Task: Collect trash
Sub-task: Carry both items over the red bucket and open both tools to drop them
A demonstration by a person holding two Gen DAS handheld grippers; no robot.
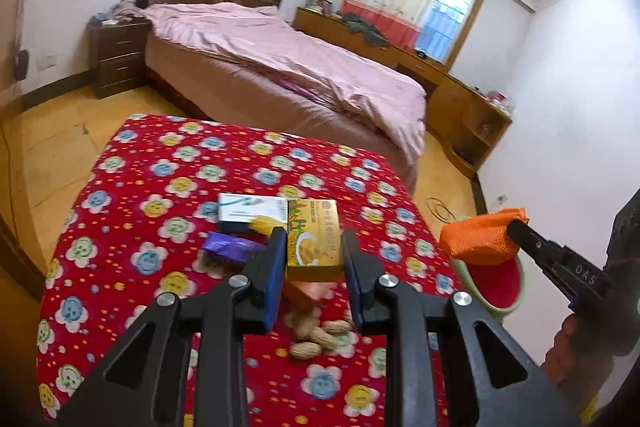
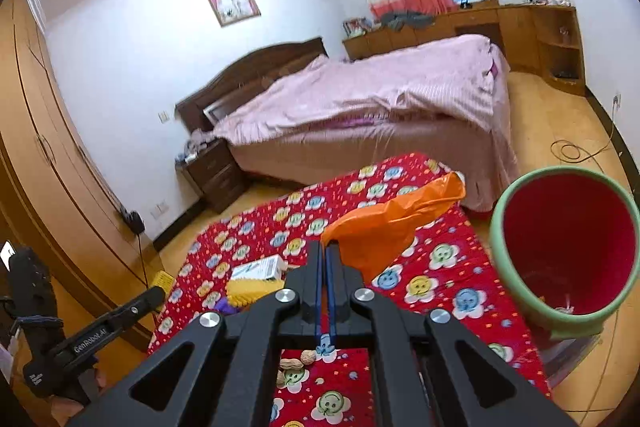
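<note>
My left gripper [image 1: 313, 235] is shut on a yellow carton [image 1: 318, 255], held just above the table with the red flowered cloth [image 1: 160, 187]. My right gripper [image 2: 324, 247] is shut on a crumpled orange plastic bag [image 2: 384, 223], lifted off the cloth. In the left wrist view that bag [image 1: 480, 239] hangs over the bin [image 1: 498, 287]. The bin [image 2: 520, 283] has a green rim and a red inside, and stands beside the table's right edge. On the cloth lie peanuts in shells [image 1: 316, 339], a white carton [image 1: 252, 207], a purple wrapper [image 1: 232, 247] and a yellow brush-like piece [image 1: 264, 225].
An orange scrap [image 1: 308, 293] lies under the yellow carton. A bed with a pink cover [image 1: 280, 59] stands beyond the table, a dark nightstand [image 1: 118, 55] to its left. A wooden wardrobe [image 2: 36, 131] lines the left wall. A cable [image 2: 576, 151] is coiled on the floor.
</note>
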